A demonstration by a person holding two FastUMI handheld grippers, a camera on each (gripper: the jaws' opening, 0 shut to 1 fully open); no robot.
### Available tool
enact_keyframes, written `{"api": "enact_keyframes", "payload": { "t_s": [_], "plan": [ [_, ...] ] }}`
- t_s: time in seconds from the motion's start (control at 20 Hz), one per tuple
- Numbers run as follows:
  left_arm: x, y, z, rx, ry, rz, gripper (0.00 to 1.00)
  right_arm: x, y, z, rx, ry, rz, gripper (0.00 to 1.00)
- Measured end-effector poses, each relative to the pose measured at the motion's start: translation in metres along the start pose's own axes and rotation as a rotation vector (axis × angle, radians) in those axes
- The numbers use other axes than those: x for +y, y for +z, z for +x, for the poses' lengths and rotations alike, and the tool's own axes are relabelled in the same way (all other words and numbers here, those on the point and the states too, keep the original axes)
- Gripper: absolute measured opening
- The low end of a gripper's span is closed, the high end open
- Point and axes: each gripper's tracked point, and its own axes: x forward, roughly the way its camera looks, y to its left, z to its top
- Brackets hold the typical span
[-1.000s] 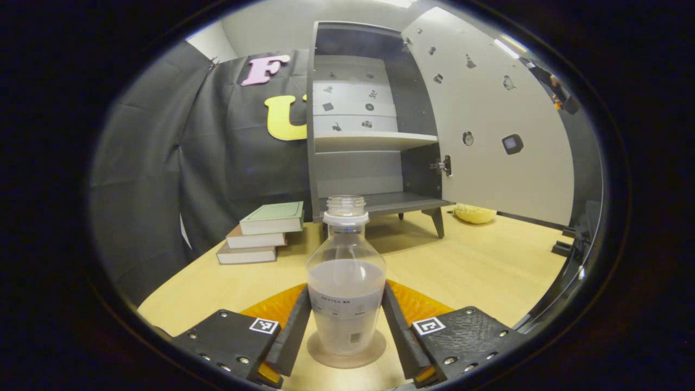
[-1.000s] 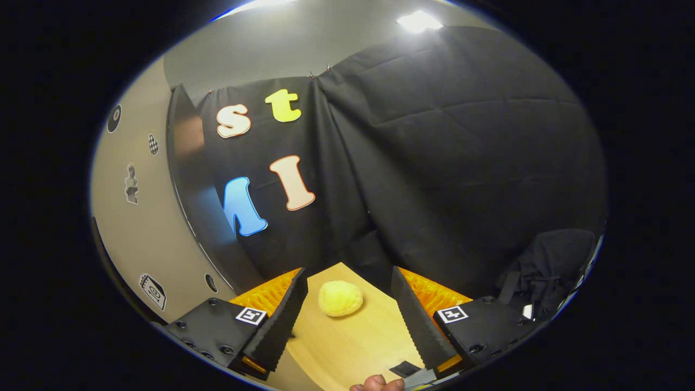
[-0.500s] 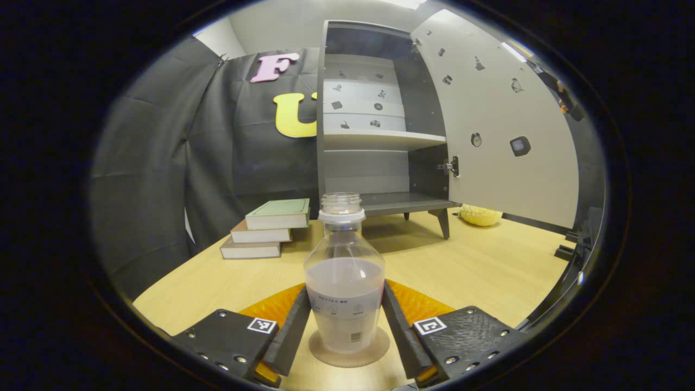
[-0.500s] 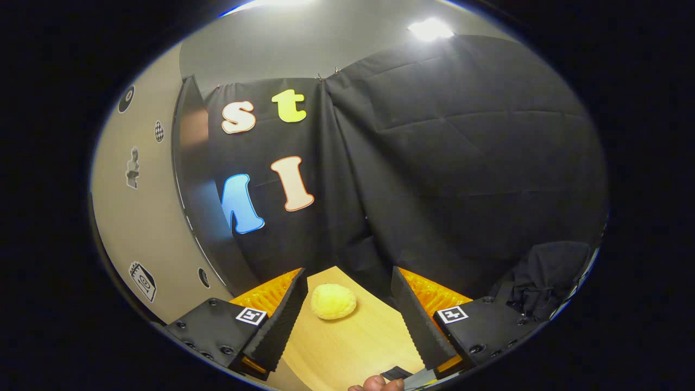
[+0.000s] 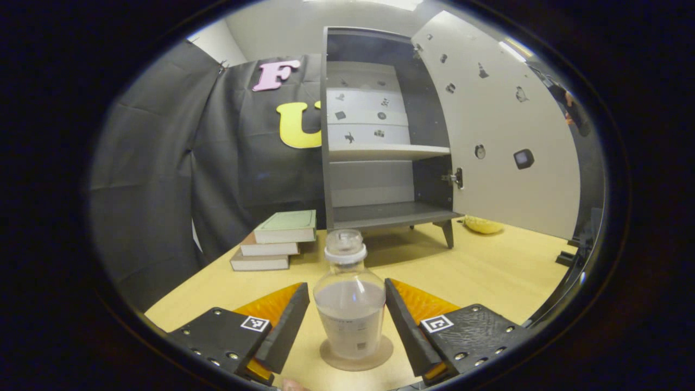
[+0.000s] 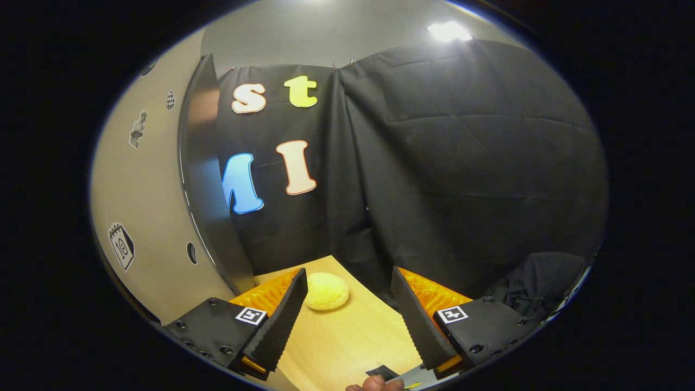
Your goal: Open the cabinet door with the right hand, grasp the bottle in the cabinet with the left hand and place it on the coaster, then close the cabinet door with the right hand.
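Left gripper view | left claw [image 5: 347, 326] released, backed off bottle [image 5: 350, 304] | coaster [image 5: 355, 355]

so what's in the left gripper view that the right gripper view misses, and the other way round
Left gripper view: the bottle standing upright on the coaster between the open jaws of the left gripper, a stack of books, and the cabinet's bare shelves. Right gripper view: the right gripper with open jaws holding nothing, a dark bundle at the right, and a fingertip at the bottom edge. Both share the open cabinet door, the yellow lump and the wooden table.
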Motion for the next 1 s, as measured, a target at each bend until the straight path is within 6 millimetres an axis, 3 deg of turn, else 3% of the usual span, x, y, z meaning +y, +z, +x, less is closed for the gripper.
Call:
{"api": "enact_keyframes", "payload": {
  "t_s": [0.25,0.35,0.55,0.75,0.8,0.85,0.9,0.95,1.0],
  "plan": [
    [-0.008,0.083,-0.016,-0.101,-0.031,-0.017,0.85,0.001,-0.011,0.013,-0.002,0.023,-0.026,0.98],
    [-0.009,0.111,-0.02,-0.111,-0.009,-0.009,0.83,0.001,-0.006,0.025,-0.006,0.032,-0.029,0.93],
    [-0.006,0.161,-0.027,-0.085,0.076,-0.059,0.85,0.015,0.032,0.036,-0.072,0.117,-0.02,0.93],
    [0.001,0.22,-0.039,-0.088,0.21,-0.145,0.82,0.029,0.076,0.026,-0.171,0.24,-0.092,0.92],
    [0.0,0.231,-0.043,-0.082,0.238,-0.156,0.82,0.035,0.082,0.023,-0.182,0.28,-0.1,0.98],
    [-0.003,0.243,-0.046,-0.079,0.253,-0.165,0.85,0.042,0.088,0.019,-0.19,0.329,-0.102,0.93],
    [-0.006,0.253,-0.05,-0.075,0.268,-0.172,0.86,0.048,0.092,0.016,-0.194,0.371,-0.099,0.98],
    [-0.011,0.264,-0.054,-0.073,0.275,-0.178,0.83,0.052,0.094,0.013,-0.193,0.412,-0.1,0.93],
    [-0.018,0.273,-0.058,-0.073,0.277,-0.18,0.83,0.055,0.094,0.012,-0.181,0.448,-0.106,1.0]
  ]
}}
